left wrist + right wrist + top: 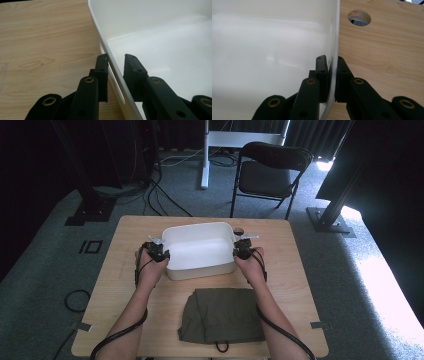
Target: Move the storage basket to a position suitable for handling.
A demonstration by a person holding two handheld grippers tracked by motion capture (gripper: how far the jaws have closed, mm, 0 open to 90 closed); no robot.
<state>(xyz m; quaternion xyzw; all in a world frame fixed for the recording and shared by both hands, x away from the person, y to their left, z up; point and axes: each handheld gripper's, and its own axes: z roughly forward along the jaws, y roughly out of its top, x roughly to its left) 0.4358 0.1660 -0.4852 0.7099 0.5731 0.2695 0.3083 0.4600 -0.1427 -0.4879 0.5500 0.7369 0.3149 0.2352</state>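
So we have a white plastic tub (200,251), rectangular with rounded corners and smooth glossy walls, sitting mid-table toward the far edge on a light wood-grain table (295,270). Our left gripper (159,251) sits at the tub's left wall; in the left gripper view its black jaws straddle that thin rim, one pad outside by a slotted handle cutout, the other inside. The outer pad touches the wall, the inner looks slightly off it, so we read a loose pinch on the rim. Our right gripper (242,248) is at the right wall; in the right gripper view its jaws are pressed tight on the thin white edge, one pad each side. A round hole (359,17) is cut in the tabletop just beyond that wall. Near us, an olive-green cloth (221,315) lies folded, matte and soft, with a dark cord loop at its near edge, just apart from the tub.
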